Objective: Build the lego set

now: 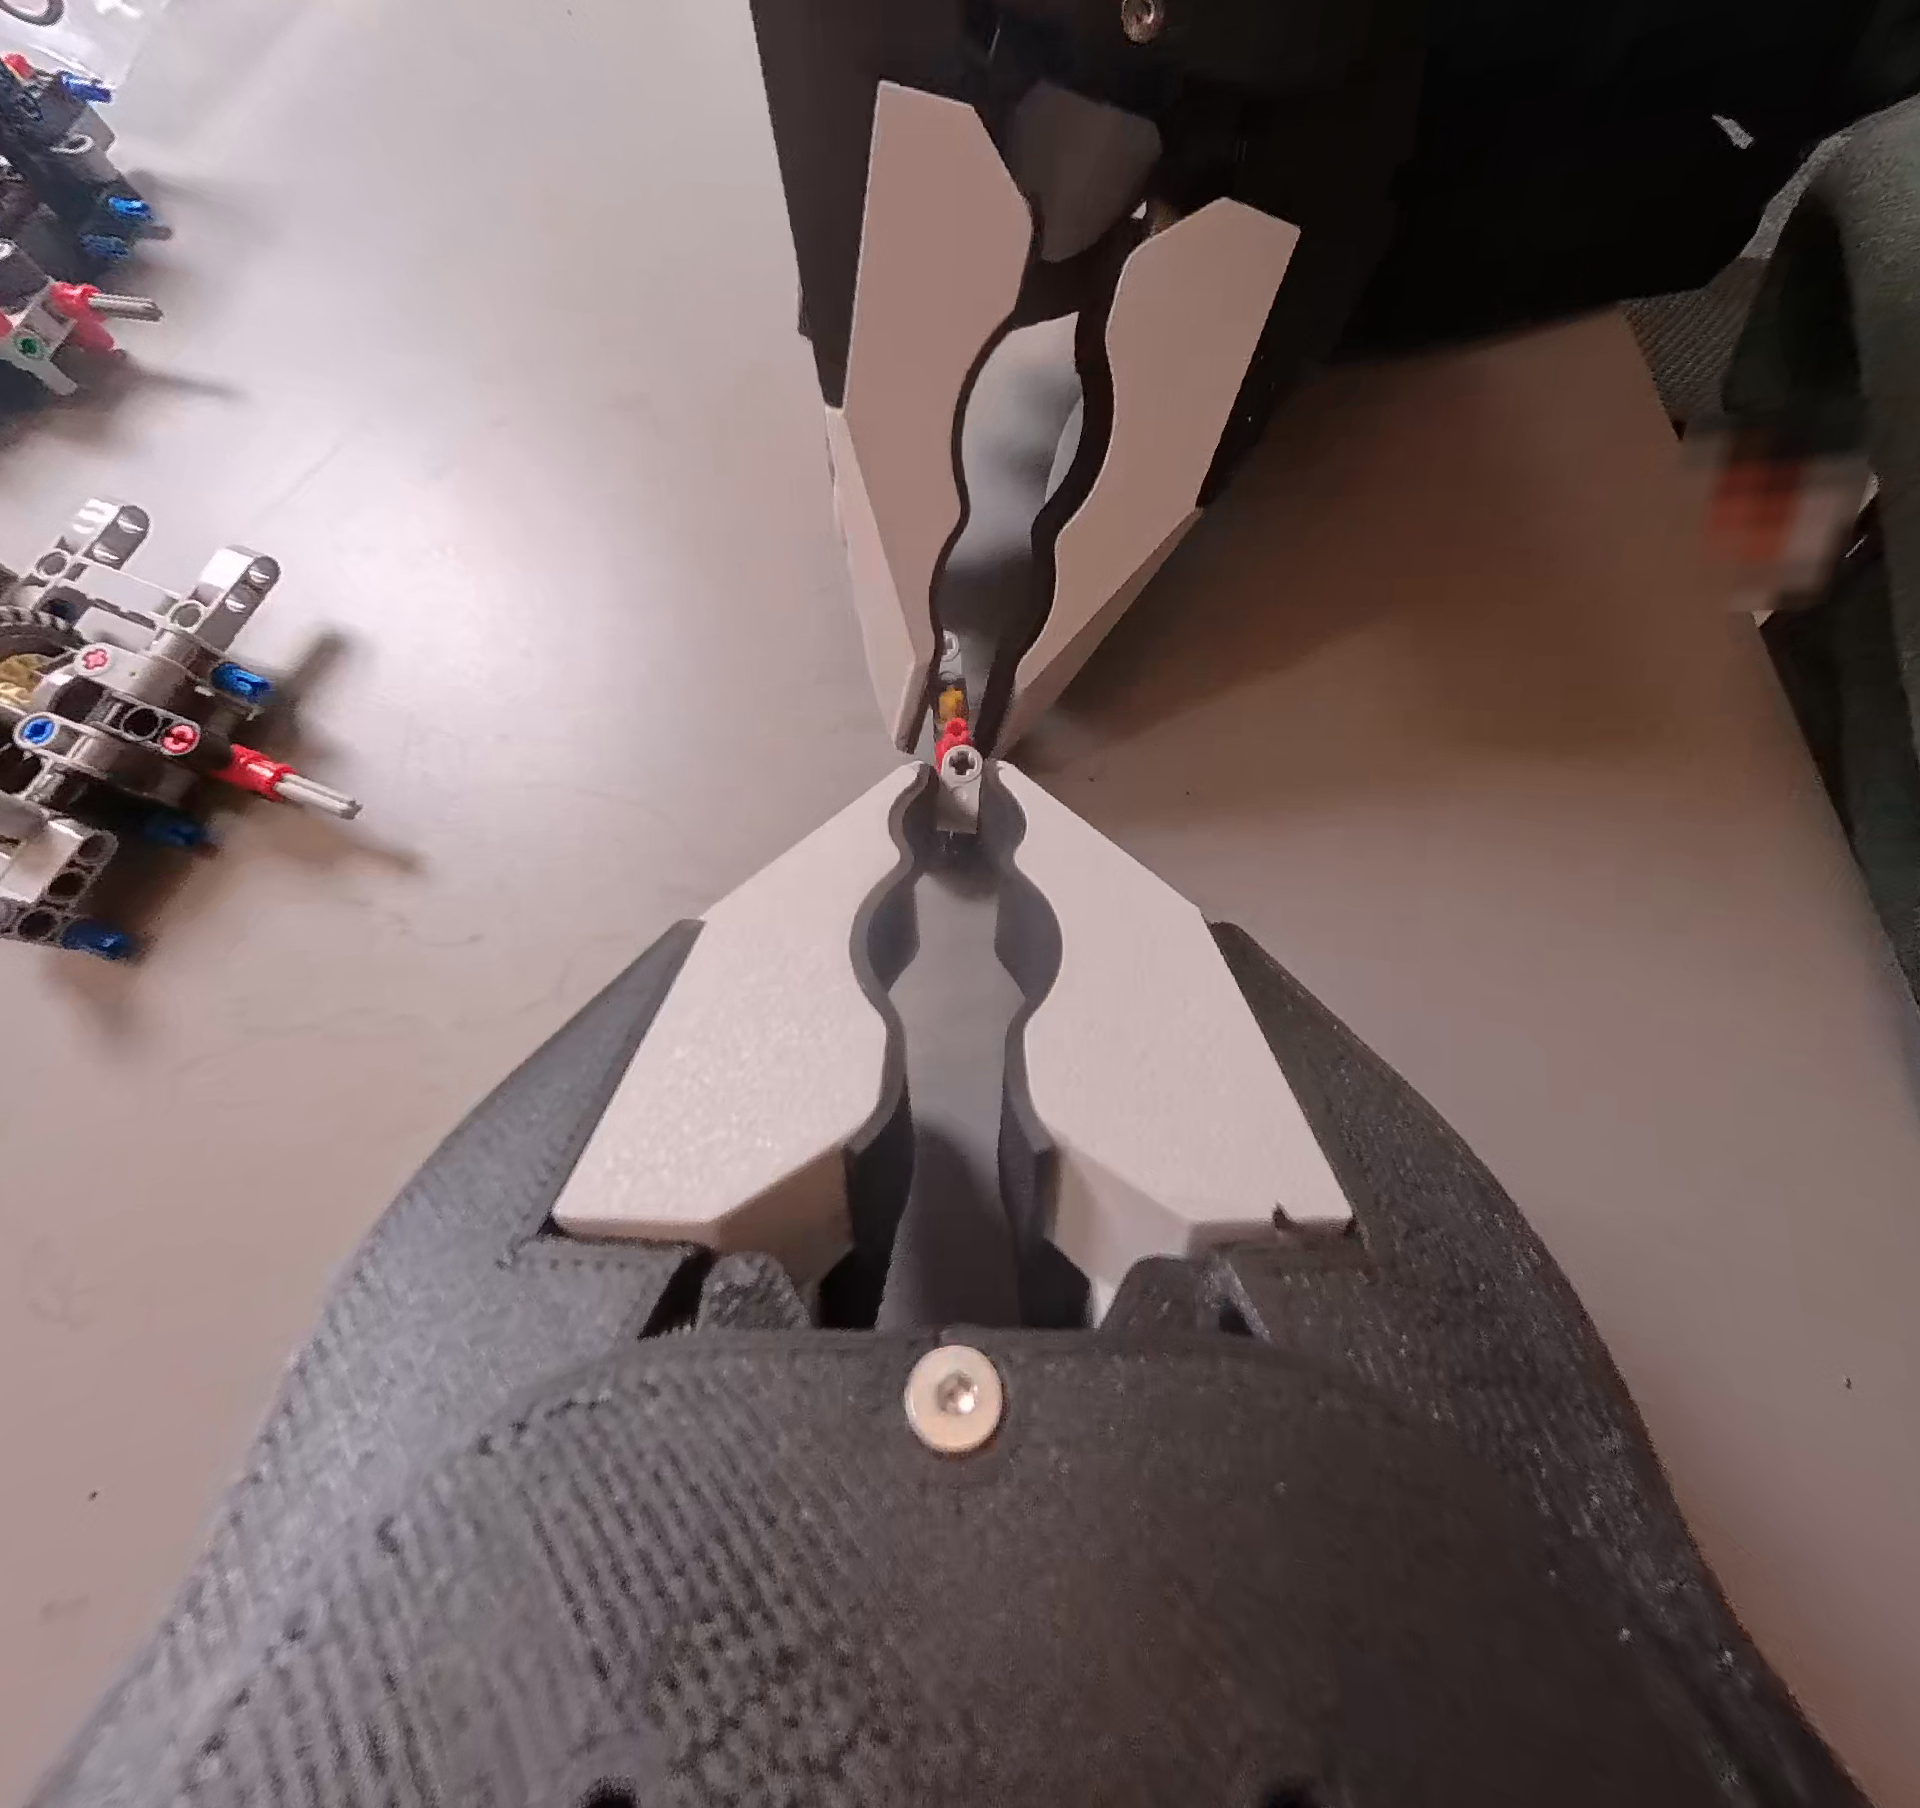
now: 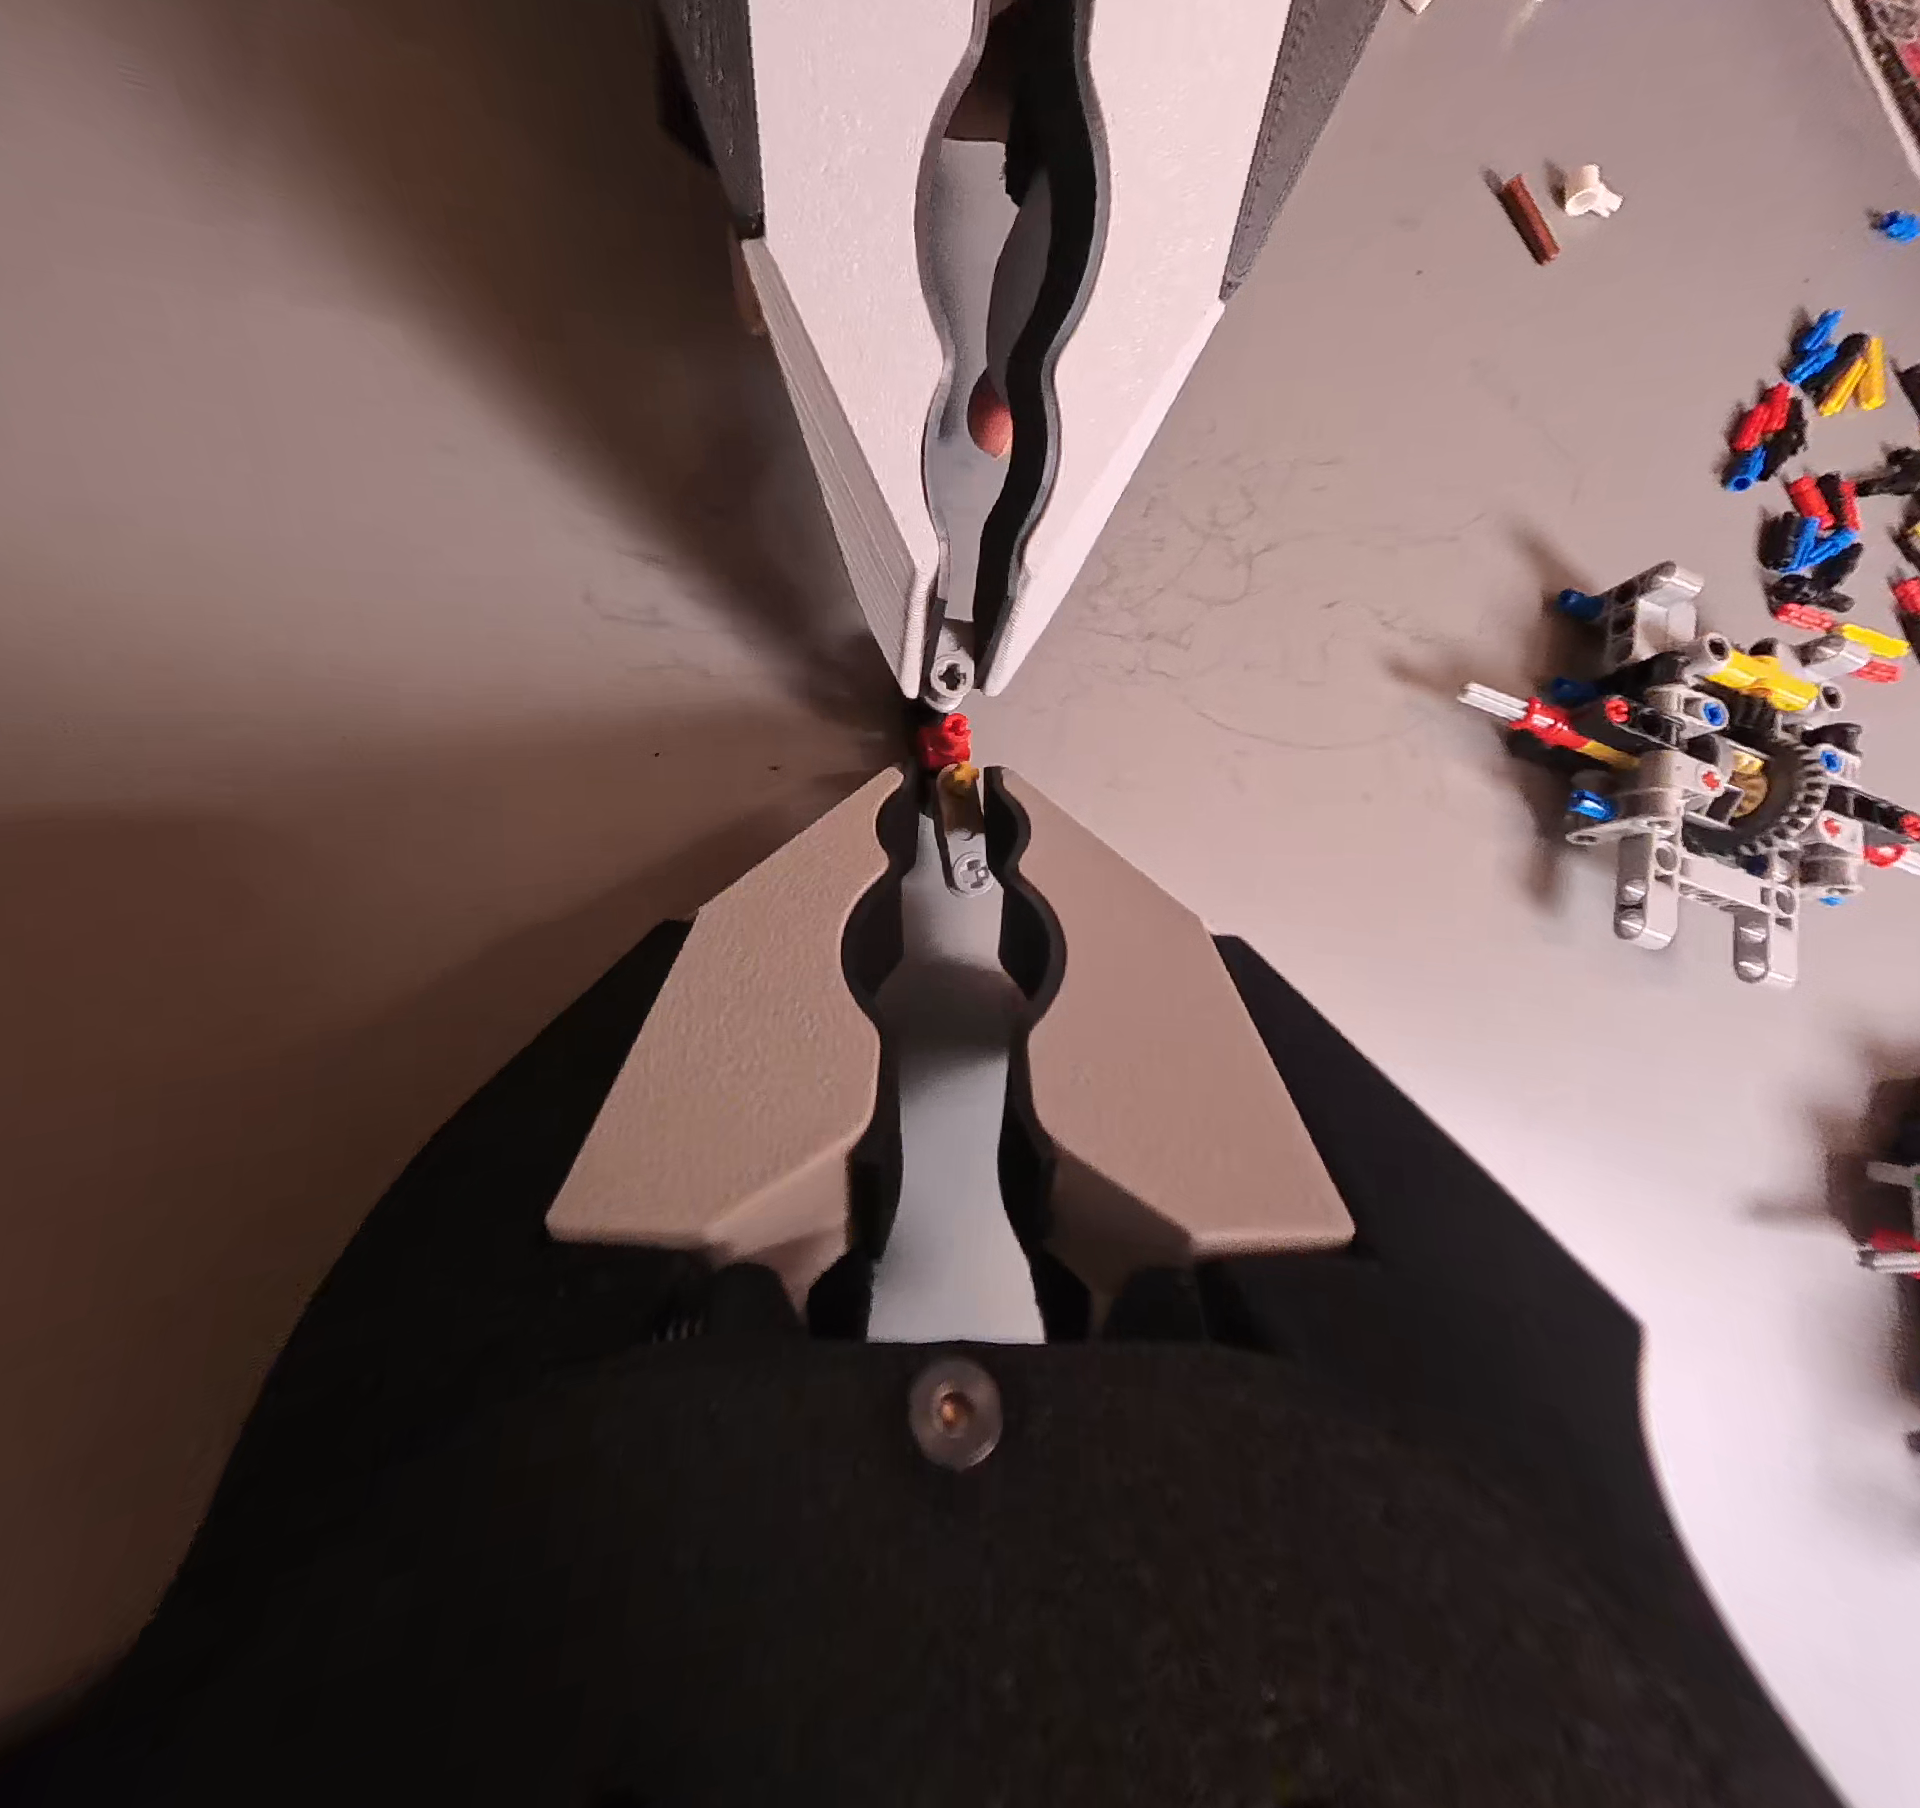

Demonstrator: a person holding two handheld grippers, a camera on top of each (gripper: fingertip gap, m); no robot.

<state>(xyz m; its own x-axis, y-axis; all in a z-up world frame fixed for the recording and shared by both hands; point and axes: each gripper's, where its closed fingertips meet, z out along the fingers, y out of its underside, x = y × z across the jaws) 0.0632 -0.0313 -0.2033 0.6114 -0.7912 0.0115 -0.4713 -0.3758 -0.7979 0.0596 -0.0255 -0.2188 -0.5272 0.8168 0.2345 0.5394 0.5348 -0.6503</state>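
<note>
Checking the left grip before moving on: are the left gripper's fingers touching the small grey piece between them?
Touching. In the left wrist view the grey piece sits pinched between both fingertips with no gap visible on either side.

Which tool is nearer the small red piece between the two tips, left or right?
About equal, with the right maybe slightly closer. The red piece sits in the gap between the tips, just ahead of the right tool and its grey piece; the left tool faces it.
</note>
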